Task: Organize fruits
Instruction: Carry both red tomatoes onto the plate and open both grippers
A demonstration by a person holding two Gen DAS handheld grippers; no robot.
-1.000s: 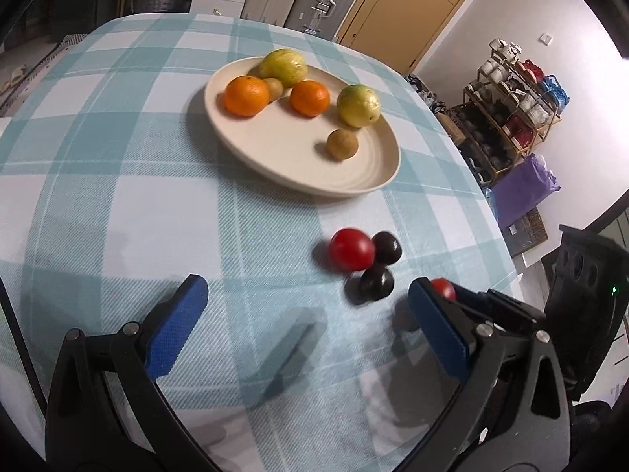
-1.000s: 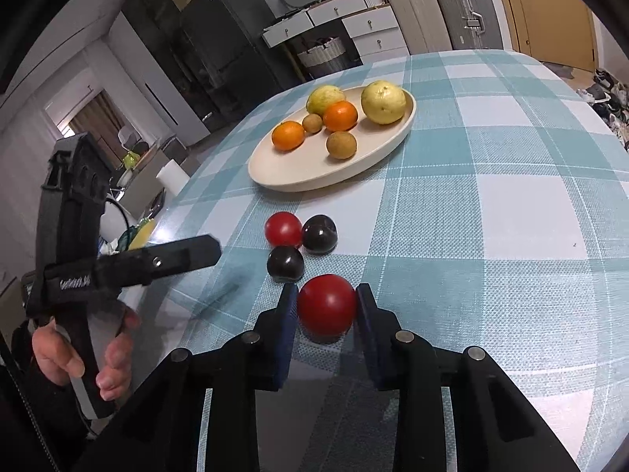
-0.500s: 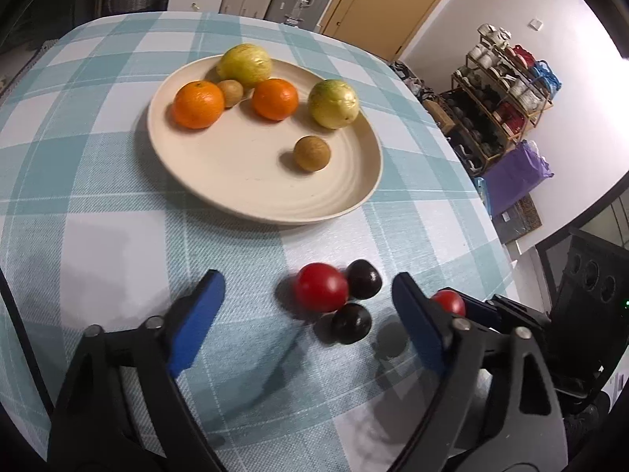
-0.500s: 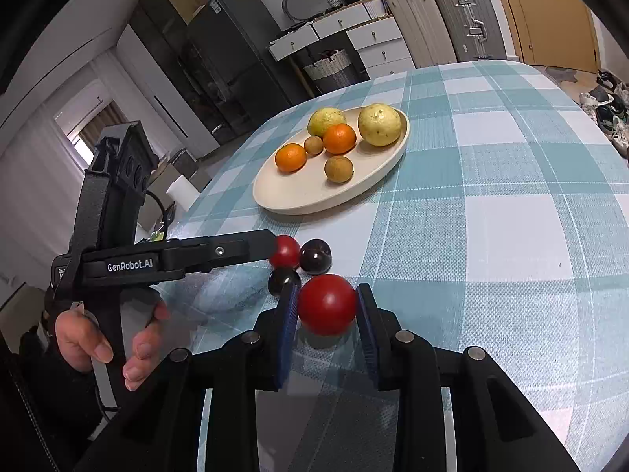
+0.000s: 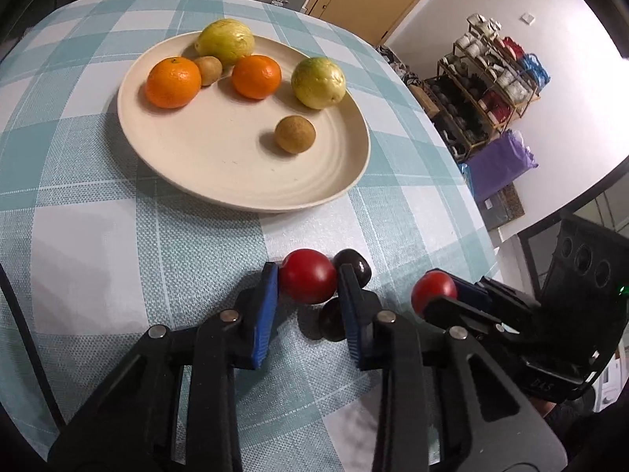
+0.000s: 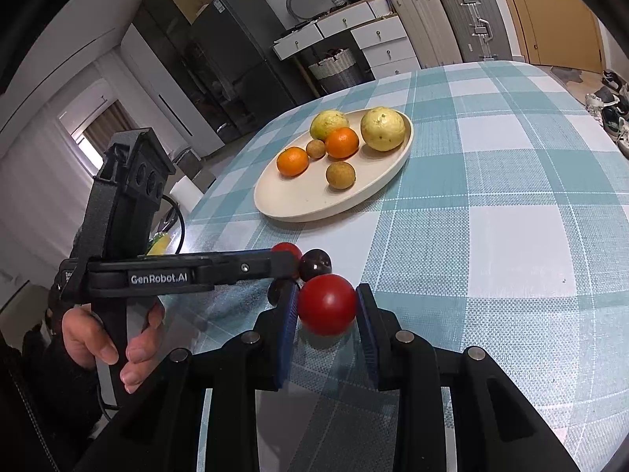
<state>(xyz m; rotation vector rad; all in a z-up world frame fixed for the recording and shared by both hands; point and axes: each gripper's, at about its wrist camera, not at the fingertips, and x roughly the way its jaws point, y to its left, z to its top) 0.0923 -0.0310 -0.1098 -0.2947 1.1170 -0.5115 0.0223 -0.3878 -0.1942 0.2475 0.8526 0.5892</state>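
1. Left wrist view:
   - Left gripper seen clamped on a red tomato, blue pads pressed to both its sides after the jaws had just been closing.
   - Noted two dark plums touching that tomato: one just past the right pad, the other tucked under and behind the same pad.
   - Judged a lift likely to nudge either plum into a roll across the checked tablecloth, toward the table edge off to the right.
   - Spotted the plate well ahead of the tongs, already carrying oranges, guavas and small brown fruits; bare space nearest the tongs.

2. Right wrist view:
   - Right gripper found closed on a second red tomato, pinched near its widest part.
   - Saw the left gripper's finger lying across just ahead and to the left, with the plums wedged between both tools.
   - Feared a clash of tools if both were raised together, being so near each other.
   - Reckoned a smooth round skin apt to slip from flat pads, or to split under a harder squeeze.
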